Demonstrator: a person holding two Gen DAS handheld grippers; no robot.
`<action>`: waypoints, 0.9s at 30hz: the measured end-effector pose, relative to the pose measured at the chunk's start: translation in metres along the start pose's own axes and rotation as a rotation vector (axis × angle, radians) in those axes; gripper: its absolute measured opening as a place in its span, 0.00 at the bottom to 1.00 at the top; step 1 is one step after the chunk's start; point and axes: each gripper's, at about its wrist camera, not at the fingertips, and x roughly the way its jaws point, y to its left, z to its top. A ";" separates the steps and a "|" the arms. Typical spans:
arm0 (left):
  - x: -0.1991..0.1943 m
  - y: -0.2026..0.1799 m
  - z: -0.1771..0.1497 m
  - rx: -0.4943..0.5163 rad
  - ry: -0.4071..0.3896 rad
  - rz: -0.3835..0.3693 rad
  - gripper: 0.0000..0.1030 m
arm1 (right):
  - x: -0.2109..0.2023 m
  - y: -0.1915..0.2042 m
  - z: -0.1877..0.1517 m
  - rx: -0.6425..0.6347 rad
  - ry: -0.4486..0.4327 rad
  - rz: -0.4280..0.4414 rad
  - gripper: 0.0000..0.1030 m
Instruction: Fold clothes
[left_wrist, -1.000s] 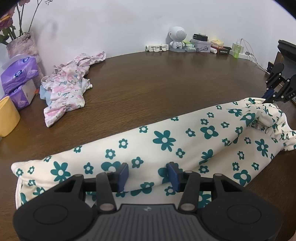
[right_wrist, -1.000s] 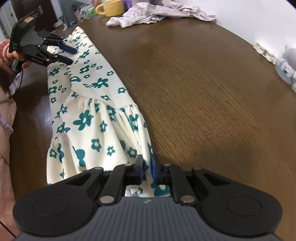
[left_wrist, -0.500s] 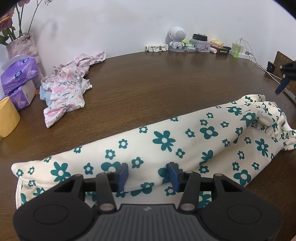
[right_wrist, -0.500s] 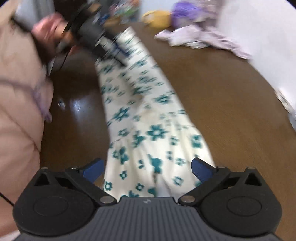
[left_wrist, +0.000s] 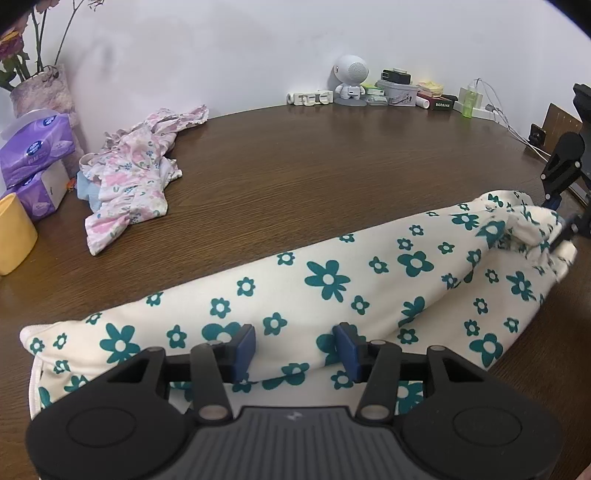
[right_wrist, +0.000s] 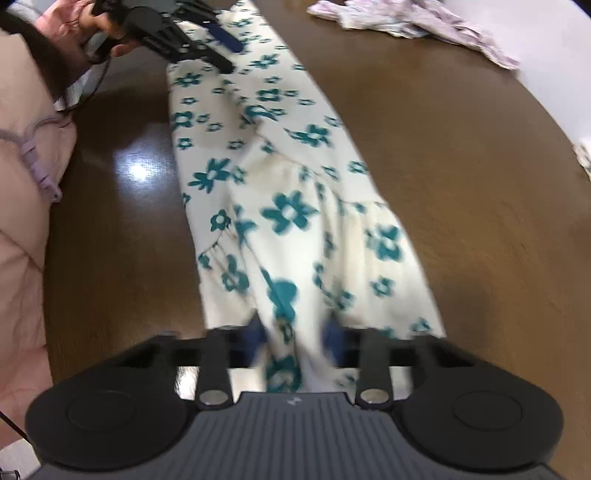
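Observation:
A cream garment with teal flowers (left_wrist: 332, 280) lies folded into a long strip across the brown table (left_wrist: 295, 166). It also shows in the right wrist view (right_wrist: 288, 206). My left gripper (left_wrist: 295, 349) is open, its blue pads straddling the strip's near edge at one end. It shows in the right wrist view (right_wrist: 218, 48) too. My right gripper (right_wrist: 293, 334) is partly open over the ruffled end, with cloth between its blurred pads. In the left wrist view it (left_wrist: 557, 221) touches the bunched ruffle.
A pink floral garment (left_wrist: 129, 181) lies crumpled at the table's left. Purple tissue packs (left_wrist: 33, 158), a yellow cup (left_wrist: 13, 236) and a vase (left_wrist: 40, 92) stand at the far left. A white robot figure (left_wrist: 351, 79), small boxes and cables line the back wall.
My right gripper let go of the ruffled hem, opened wide, swung away, then came back to that end with narrower jaws. My left gripper has not moved.

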 end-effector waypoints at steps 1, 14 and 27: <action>0.000 0.000 0.000 -0.001 0.000 -0.001 0.47 | 0.000 -0.002 -0.002 0.003 0.004 -0.006 0.24; -0.002 -0.005 0.007 0.011 -0.010 -0.012 0.43 | -0.008 -0.004 -0.032 0.109 -0.068 -0.032 0.24; 0.034 -0.120 0.074 0.231 -0.147 -0.328 0.16 | -0.006 0.008 -0.027 0.115 -0.084 -0.096 0.27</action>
